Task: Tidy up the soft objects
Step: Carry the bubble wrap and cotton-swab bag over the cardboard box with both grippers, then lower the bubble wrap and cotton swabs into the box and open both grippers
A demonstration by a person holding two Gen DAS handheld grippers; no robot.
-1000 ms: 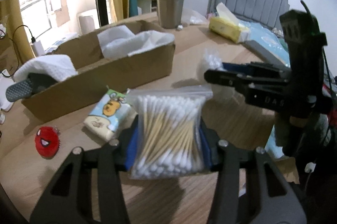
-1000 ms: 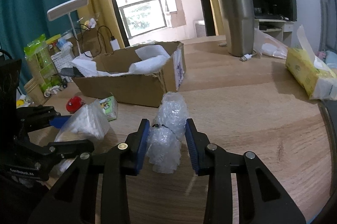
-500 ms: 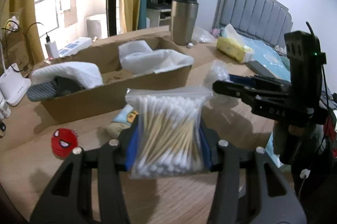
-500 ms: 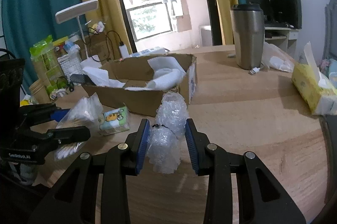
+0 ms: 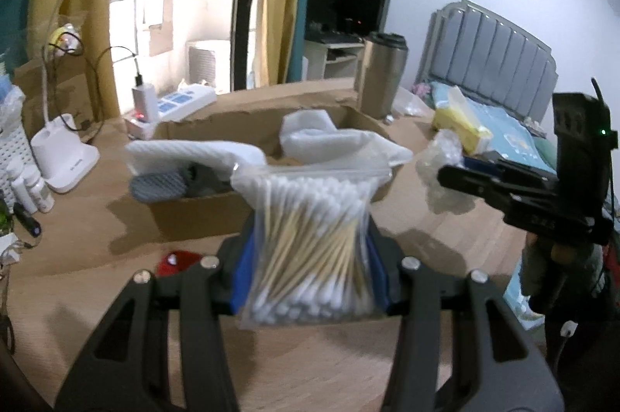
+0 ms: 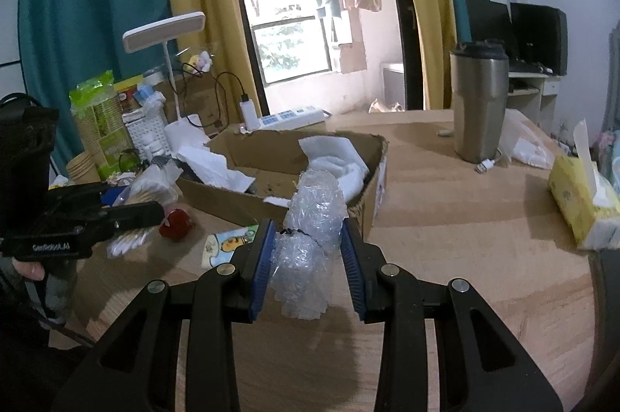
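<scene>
My left gripper (image 5: 310,268) is shut on a clear zip bag of cotton swabs (image 5: 314,245), held above the table just in front of the cardboard box (image 5: 193,210). White foam sheets (image 5: 337,140) and a dark slipper (image 5: 159,185) lie in the box. My right gripper (image 6: 308,264) is shut on a wad of bubble wrap (image 6: 310,230), held near the box's front corner (image 6: 364,214). In the right wrist view the left gripper (image 6: 128,210) shows at the left with the swab bag (image 6: 151,187); in the left wrist view the right gripper (image 5: 457,175) shows at the right with the wrap (image 5: 441,171).
On the table lie a red spider-face toy (image 6: 176,224) and a cartoon tissue pack (image 6: 228,243) in front of the box. A steel tumbler (image 6: 478,106), a yellow tissue box (image 6: 581,202), a desk lamp (image 5: 64,156) and a power strip (image 6: 290,115) stand around.
Both grippers have risen with their loads. The left one has moved toward the box, so the box now fills the view behind the swab bag and the tissue pack is hidden.
</scene>
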